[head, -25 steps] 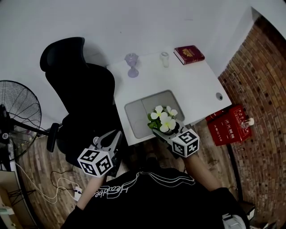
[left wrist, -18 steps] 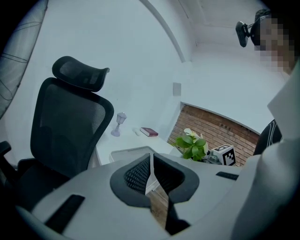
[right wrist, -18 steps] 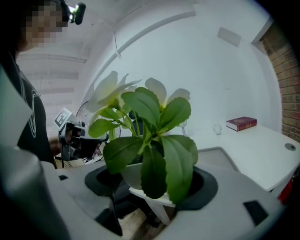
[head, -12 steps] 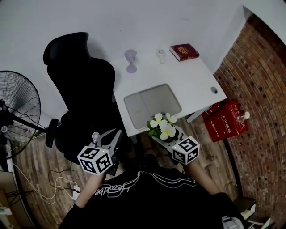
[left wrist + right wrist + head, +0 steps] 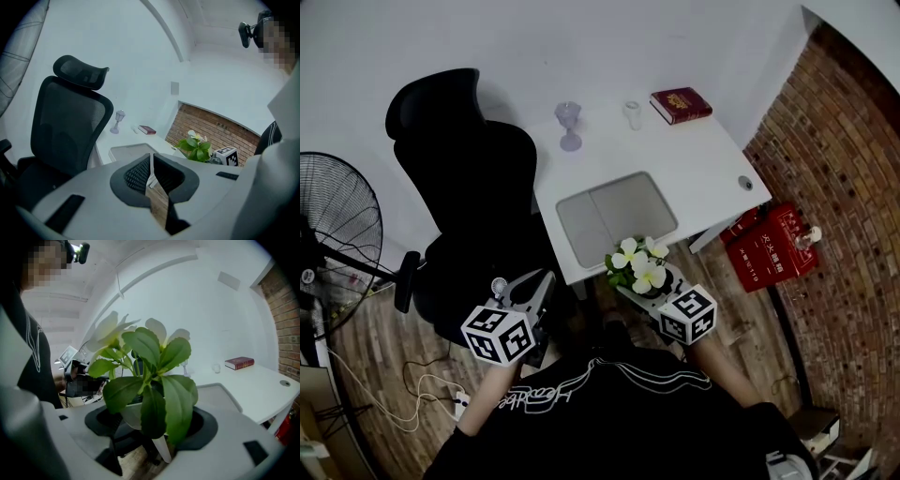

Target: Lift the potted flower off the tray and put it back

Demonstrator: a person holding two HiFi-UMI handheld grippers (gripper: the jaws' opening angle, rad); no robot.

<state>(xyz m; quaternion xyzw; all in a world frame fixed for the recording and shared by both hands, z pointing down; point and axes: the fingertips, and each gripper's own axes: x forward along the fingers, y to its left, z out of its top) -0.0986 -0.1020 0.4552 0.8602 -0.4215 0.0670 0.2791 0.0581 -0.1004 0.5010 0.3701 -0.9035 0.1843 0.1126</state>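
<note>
The potted flower [image 5: 637, 265], white blooms over green leaves in a white pot [image 5: 133, 411], hangs just past the white table's [image 5: 698, 169] near edge, clear of the grey tray [image 5: 614, 214]. My right gripper [image 5: 645, 284] is shut on the pot, and the leaves [image 5: 154, 380] fill much of the right gripper view. The tray lies bare near the table's front, also visible in the left gripper view [image 5: 129, 151]. Nothing is between the pads of my left gripper [image 5: 544, 281], which is shut and held low at the left in front of the chair.
A black office chair [image 5: 459, 187] stands left of the table. At the table's far edge are a purple goblet [image 5: 569, 125], a small glass [image 5: 633, 114] and a red book [image 5: 680, 103]. Red boxes [image 5: 769, 248] sit by the brick wall; a fan [image 5: 333, 234] stands far left.
The right gripper drew the flower back from over the tray's front corner to just beyond the table's edge. The left gripper shifted slightly, still shut.
</note>
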